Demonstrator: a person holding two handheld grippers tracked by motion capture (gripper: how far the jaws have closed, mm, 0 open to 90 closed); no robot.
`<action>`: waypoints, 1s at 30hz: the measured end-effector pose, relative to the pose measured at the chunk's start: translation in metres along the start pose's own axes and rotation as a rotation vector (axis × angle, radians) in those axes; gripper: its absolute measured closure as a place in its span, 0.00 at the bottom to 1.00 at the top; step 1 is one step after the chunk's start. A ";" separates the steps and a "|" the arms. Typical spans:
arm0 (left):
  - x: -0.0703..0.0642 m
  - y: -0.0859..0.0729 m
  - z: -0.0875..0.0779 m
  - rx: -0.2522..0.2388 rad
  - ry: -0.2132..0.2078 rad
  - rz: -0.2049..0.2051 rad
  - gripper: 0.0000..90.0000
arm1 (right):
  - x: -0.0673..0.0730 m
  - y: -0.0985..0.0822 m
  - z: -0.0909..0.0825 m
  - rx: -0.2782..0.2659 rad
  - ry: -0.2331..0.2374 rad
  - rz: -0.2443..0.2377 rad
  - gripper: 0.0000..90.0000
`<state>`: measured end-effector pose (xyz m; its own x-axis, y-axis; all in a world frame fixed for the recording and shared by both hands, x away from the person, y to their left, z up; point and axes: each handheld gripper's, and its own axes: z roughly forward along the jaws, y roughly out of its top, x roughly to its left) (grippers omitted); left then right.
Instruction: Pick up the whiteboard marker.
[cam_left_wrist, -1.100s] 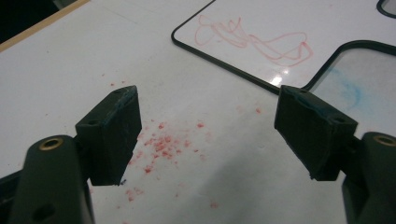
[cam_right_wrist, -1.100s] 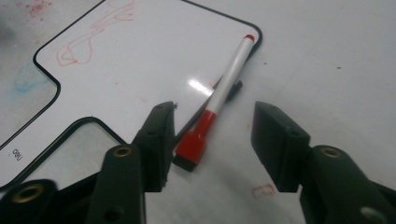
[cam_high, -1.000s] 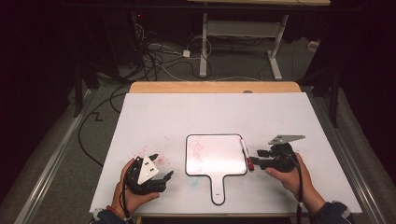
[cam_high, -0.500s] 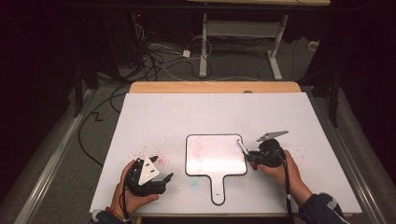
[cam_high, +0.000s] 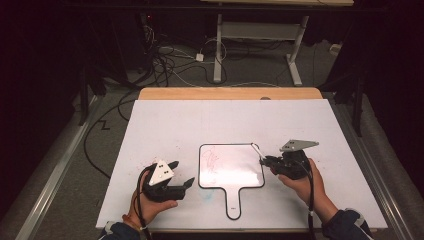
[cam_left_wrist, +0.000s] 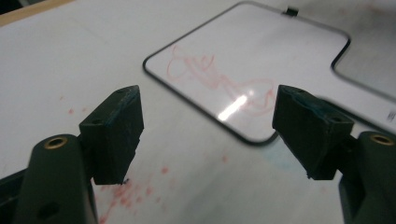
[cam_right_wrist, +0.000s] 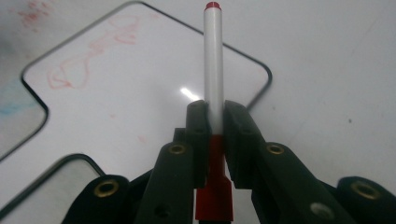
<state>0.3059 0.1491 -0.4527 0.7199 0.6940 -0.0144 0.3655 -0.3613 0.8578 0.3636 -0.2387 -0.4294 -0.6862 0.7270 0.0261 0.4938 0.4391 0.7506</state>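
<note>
A small paddle-shaped whiteboard (cam_high: 231, 167) with a black rim lies flat near the table's front, red scribbles (cam_high: 212, 160) on its left half. My right gripper (cam_high: 265, 161) is shut on a white marker (cam_right_wrist: 214, 60) with red ends, held over the board's right edge. The marker (cam_high: 256, 151) points up and to the left over the board's upper right corner. In the left gripper view the whiteboard (cam_left_wrist: 261, 74) lies ahead, and my left gripper (cam_left_wrist: 210, 135) is open with nothing between its jaws. It rests low at the front left (cam_high: 181, 174), left of the board.
A white sheet (cam_high: 200, 125) covers the wooden table (cam_high: 230, 93). Red ink specks (cam_left_wrist: 130, 193) mark the sheet beside the left gripper. Cables and a desk frame (cam_high: 255, 35) stand on the floor beyond the table's far edge.
My right gripper has moved left from beside the board to over its right edge, lifting the marker with it. The left gripper has stayed in place.
</note>
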 end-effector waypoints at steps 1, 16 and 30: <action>0.000 0.000 0.000 0.000 0.000 0.000 0.27 | 0.004 0.002 -0.003 -0.028 0.011 -0.012 0.91; -0.032 0.076 0.054 -0.168 -0.241 -0.099 0.37 | 0.049 0.014 -0.013 -0.239 0.104 -0.153 0.91; -0.044 0.088 0.068 -0.262 -0.334 -0.202 0.81 | 0.064 0.017 -0.005 -0.307 0.121 -0.151 0.91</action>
<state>0.3467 0.0444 -0.4118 0.8158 0.4801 -0.3225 0.3878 -0.0404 0.9209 0.3252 -0.1872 -0.4117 -0.8066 0.5899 -0.0360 0.2110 0.3444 0.9148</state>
